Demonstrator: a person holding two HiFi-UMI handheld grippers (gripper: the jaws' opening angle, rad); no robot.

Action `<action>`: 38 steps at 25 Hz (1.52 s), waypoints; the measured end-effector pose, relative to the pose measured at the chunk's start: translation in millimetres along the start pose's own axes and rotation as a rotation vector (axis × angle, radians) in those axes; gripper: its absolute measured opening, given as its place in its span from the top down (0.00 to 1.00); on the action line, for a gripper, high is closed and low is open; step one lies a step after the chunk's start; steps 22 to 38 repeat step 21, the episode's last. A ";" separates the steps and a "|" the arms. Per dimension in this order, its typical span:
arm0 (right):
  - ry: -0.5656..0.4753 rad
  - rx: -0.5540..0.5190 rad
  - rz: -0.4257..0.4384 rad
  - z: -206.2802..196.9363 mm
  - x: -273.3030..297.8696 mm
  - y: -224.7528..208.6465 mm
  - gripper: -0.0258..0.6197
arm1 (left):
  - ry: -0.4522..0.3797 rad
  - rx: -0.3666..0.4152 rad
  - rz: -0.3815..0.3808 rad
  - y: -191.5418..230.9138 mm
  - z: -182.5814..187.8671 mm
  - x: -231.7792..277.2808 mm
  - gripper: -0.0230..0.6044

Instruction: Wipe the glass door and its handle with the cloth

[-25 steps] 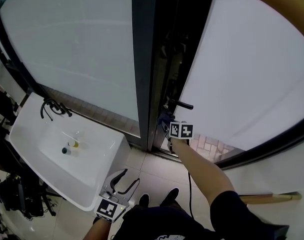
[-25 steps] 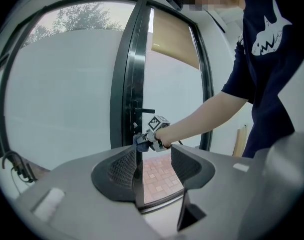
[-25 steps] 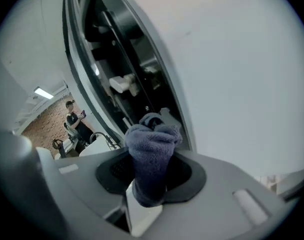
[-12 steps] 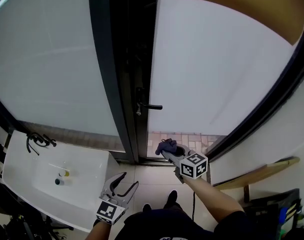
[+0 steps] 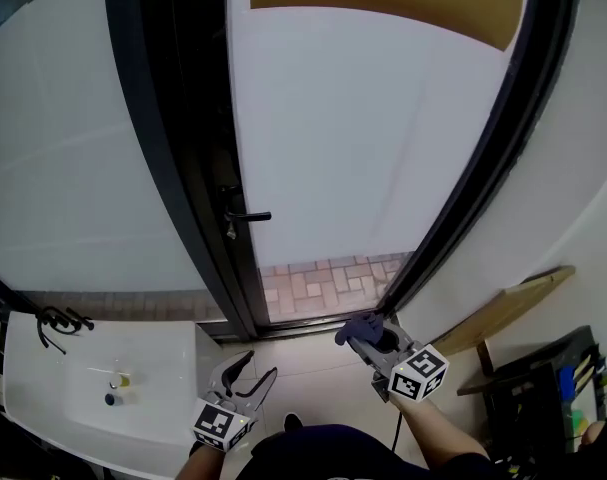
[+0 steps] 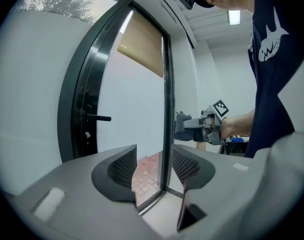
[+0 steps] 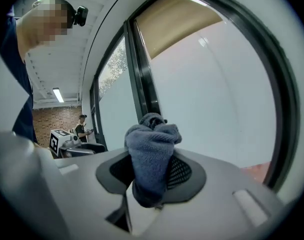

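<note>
The frosted glass door stands in a dark frame, and its black lever handle sits at the door's left edge. My right gripper is shut on a bunched blue-grey cloth, low down near the door's bottom right corner. Close up, the cloth is pinched between the jaws, with the glass ahead. My left gripper hangs open and empty near the floor, left of the right one. From the left gripper view, the handle, the right gripper and its cloth show.
A white sink with a black tap stands at the lower left. A wooden board leans at the right beside dark shelving. Brick paving shows through the door's lower pane. A fixed frosted pane fills the left.
The right gripper with the cloth has come away from the handle, down and to the right. My head view has swung rightward. The left gripper stays low and open.
</note>
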State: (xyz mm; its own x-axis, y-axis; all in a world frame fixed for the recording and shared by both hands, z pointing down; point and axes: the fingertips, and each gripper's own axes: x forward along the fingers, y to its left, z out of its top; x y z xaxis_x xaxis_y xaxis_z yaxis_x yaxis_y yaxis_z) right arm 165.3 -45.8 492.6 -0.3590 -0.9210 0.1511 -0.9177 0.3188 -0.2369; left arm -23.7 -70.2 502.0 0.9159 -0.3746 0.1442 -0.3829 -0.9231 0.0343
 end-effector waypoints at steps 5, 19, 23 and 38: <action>-0.005 -0.019 0.009 -11.4 -40.6 18.4 0.75 | 0.004 0.004 -0.028 -38.7 -13.1 0.5 0.63; -0.015 0.014 0.065 -56.7 -187.2 68.8 0.75 | 0.052 -0.009 -0.066 -205.2 -23.9 -45.0 0.63; -0.010 0.017 0.073 -64.0 -202.5 77.3 0.75 | 0.061 -0.016 -0.064 -223.3 -30.4 -55.6 0.63; -0.010 0.017 0.073 -64.0 -202.5 77.3 0.75 | 0.061 -0.016 -0.064 -223.3 -30.4 -55.6 0.63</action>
